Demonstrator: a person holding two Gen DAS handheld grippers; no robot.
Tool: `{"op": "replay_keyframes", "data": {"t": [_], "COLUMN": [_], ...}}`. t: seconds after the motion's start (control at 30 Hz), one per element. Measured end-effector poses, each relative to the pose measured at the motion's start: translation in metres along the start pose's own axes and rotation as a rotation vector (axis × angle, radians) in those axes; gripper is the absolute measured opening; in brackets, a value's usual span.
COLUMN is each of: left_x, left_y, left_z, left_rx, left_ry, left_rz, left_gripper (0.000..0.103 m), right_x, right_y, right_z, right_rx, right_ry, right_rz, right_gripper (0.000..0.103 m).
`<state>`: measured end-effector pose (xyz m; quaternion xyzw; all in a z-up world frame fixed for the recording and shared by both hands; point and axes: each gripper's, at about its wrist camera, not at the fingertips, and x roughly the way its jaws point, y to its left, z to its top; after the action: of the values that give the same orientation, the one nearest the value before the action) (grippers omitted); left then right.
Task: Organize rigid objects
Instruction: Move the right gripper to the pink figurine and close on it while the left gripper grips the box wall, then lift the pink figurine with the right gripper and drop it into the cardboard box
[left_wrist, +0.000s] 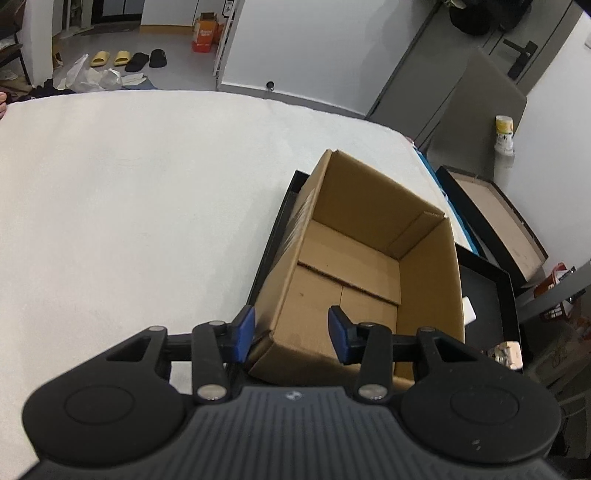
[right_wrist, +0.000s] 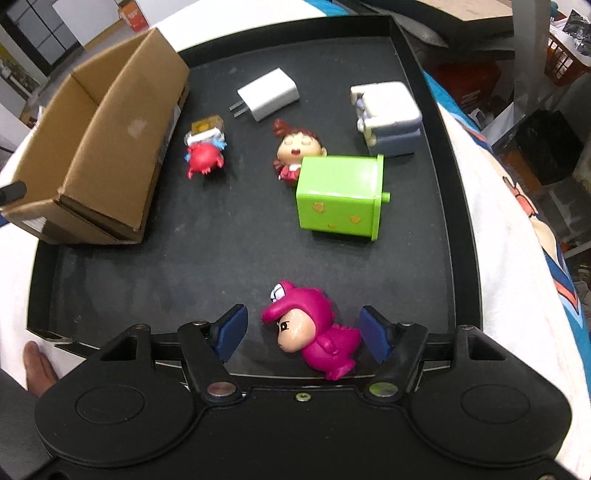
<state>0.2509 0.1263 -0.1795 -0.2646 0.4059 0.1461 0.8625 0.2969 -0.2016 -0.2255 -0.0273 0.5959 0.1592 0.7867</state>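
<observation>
In the right wrist view my right gripper (right_wrist: 304, 334) is open over the near edge of a black tray (right_wrist: 229, 236). A pink dinosaur-suit figure (right_wrist: 314, 332) lies on its side between the blue pads, untouched by the left pad. Farther on the tray lie a green box toy (right_wrist: 340, 195), a red-haired girl figure (right_wrist: 293, 149), a red crab toy (right_wrist: 203, 151), a white charger plug (right_wrist: 267, 94) and a white-grey toy block (right_wrist: 388, 116). An empty cardboard box (right_wrist: 110, 147) stands at the tray's left. In the left wrist view my left gripper (left_wrist: 291, 334) is open at the rim of the cardboard box (left_wrist: 362, 266).
The tray sits on a white bed cover (left_wrist: 129, 203). A second black tray lid (left_wrist: 491, 221) leans off the bed's right edge. A chair back (left_wrist: 480, 103) and a bottle (left_wrist: 504, 136) stand beyond. A hand (right_wrist: 37, 365) rests at the tray's near left corner.
</observation>
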Motion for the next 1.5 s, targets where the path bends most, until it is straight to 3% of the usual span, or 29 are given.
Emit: {"op": "replay_keyframes", "data": {"t": [0.2,0.33,0.43,0.73,0.87,1.5], "left_x": [0.011,0.009,0.007,-0.001,0.0,-0.01], "left_y": [0.005,0.004,0.008,0.009,0.017,0.021], "left_z": [-0.001,-0.003,-0.004,-0.009,-0.01,-0.013], "left_rx": [-0.033,-0.001,-0.027,-0.017,-0.052,0.004], "left_ry": [0.018,0.005,0.011,0.017,0.058,0.045], "left_rz": [0.009,0.023,-0.009,-0.034,-0.078,-0.106], "left_gripper": [0.042,0.026,0.017,0.017,0.017,0.018], "right_x": [0.012,0.012,0.008,-0.03,-0.049,-0.108], "right_y": [0.005,0.01,0.009,0.027,0.037,0.089], "right_z": [-0.001,-0.002,-0.001,-0.003,0.0,0.007], "right_rx": [-0.028,-0.069,-0.048,-0.044,-0.044,-0.098], "right_ry": [0.015,-0.004,-0.003,-0.078,-0.119,-0.237], "right_rz": [-0.046,-0.096,-0.055,-0.043,-0.032,-0.003], "right_gripper": [0.059,0.038,0.038,0.038,0.038,0.038]}}
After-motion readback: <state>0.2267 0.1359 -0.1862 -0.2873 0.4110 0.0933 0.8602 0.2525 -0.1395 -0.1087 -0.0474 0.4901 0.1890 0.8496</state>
